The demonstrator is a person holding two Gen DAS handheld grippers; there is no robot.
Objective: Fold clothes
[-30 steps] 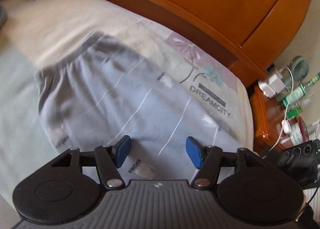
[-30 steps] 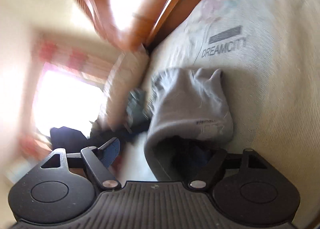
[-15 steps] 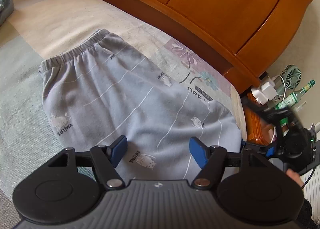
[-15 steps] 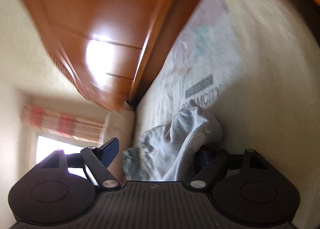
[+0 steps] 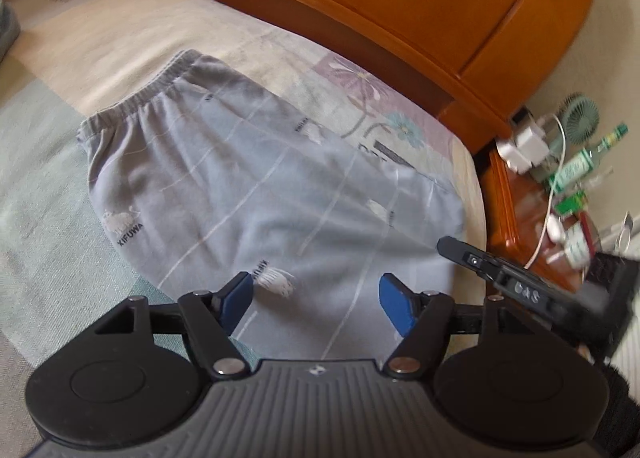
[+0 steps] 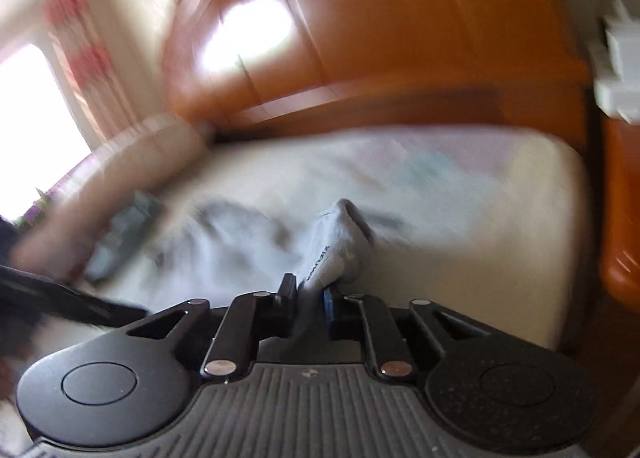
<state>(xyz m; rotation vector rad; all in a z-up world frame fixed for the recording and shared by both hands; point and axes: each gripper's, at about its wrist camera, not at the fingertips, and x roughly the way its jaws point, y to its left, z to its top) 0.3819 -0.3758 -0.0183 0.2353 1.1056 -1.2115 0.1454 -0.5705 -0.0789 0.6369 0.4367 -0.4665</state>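
Now a fold of the grey trousers (image 6: 332,254) has just been closed on by the right gripper (image 6: 310,300); the left gripper (image 5: 316,298) is held open and empty just above them, so the pinched end is next to be carried over

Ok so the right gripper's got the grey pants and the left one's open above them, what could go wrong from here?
1. The right gripper, its jaws just closed, pinches only a small bunch of the grey pants; pulling could slip it free.
2. The left gripper hangs open, holding nothing, so the pants may drag across the bed sheet and crease.
3. The cluttered nightstand sits close by; a wide swing might hit the green bottle.
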